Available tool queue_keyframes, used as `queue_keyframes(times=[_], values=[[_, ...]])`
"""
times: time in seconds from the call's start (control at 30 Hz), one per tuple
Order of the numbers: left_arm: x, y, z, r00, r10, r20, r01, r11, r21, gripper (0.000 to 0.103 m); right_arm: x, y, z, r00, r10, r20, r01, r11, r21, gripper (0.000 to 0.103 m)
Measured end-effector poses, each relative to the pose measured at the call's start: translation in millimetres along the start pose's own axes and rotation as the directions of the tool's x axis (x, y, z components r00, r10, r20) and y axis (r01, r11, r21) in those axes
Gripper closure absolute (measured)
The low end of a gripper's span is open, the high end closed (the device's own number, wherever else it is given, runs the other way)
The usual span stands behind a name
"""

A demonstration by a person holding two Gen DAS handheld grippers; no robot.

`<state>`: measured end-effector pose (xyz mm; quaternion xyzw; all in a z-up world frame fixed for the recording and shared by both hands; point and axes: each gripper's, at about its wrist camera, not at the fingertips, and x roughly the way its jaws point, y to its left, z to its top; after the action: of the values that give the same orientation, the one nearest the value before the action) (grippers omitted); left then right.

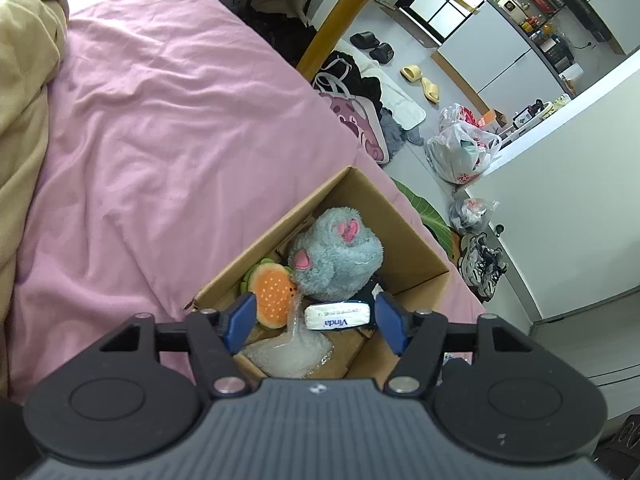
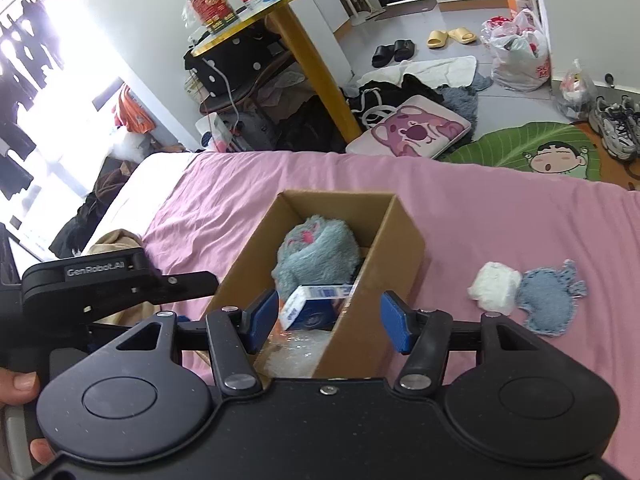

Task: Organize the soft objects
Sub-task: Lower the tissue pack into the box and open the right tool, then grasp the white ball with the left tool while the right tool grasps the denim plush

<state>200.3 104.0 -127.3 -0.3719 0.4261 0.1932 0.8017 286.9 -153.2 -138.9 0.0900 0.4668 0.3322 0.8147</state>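
Note:
A cardboard box (image 1: 404, 216) (image 2: 404, 248) sits on the pink bedsheet (image 1: 160, 140). Inside lie a grey-blue plush (image 1: 340, 260) (image 2: 316, 256), an orange burger plush (image 1: 274, 294), a white Vinda tissue pack (image 1: 338, 316) (image 2: 308, 300) and bubble wrap (image 1: 288, 354). My left gripper (image 1: 316, 322) hangs open above the box's near end, nothing between its fingers. My right gripper (image 2: 328, 320) is open over the same box, also holding nothing. To the right of the box lie a white soft lump (image 2: 494, 286) and a blue denim plush (image 2: 550, 300) on the sheet.
A tan blanket (image 1: 24, 100) is bunched at the bed's left. Beyond the bed edge the floor holds a pink bear cushion (image 2: 412, 130), a green leaf mat (image 2: 532, 148), slippers, shoes, plastic bags and a yellow table leg (image 2: 316, 68). A hand (image 2: 20, 384) holds the left gripper's body.

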Motion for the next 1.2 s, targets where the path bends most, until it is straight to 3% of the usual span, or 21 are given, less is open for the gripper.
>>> queue_keyframes(times=[0.2, 0.43, 0.73, 1.2], values=[[-8.7, -15.6, -6.4, 1.0, 0.007, 0.021, -0.007, 0.999, 0.034, 0.03, -13.7, -15.5, 1.6, 1.0, -0.015, -0.004, 0.015, 0.999, 0.028, 0.041], [-16.7, -35.5, -18.5, 0.999, 0.011, 0.037, -0.014, 0.997, 0.073, 0.026, -30.8, -32.7, 5.1, 1.0, -0.005, 0.009, 0.004, 0.998, 0.056, 0.023], [-26.3, -66.3, -33.2, 0.999, -0.001, 0.047, -0.006, 0.989, 0.149, 0.017, -53.9, -61.6, 13.3, 0.998, 0.007, 0.054, -0.014, 0.992, 0.129, 0.013], [-19.4, -116.1, -60.2, 0.999, 0.0, 0.049, -0.014, 0.961, 0.277, 0.013, -64.0, -112.1, 6.9, 0.997, -0.003, 0.081, -0.02, 0.959, 0.281, 0.012]])
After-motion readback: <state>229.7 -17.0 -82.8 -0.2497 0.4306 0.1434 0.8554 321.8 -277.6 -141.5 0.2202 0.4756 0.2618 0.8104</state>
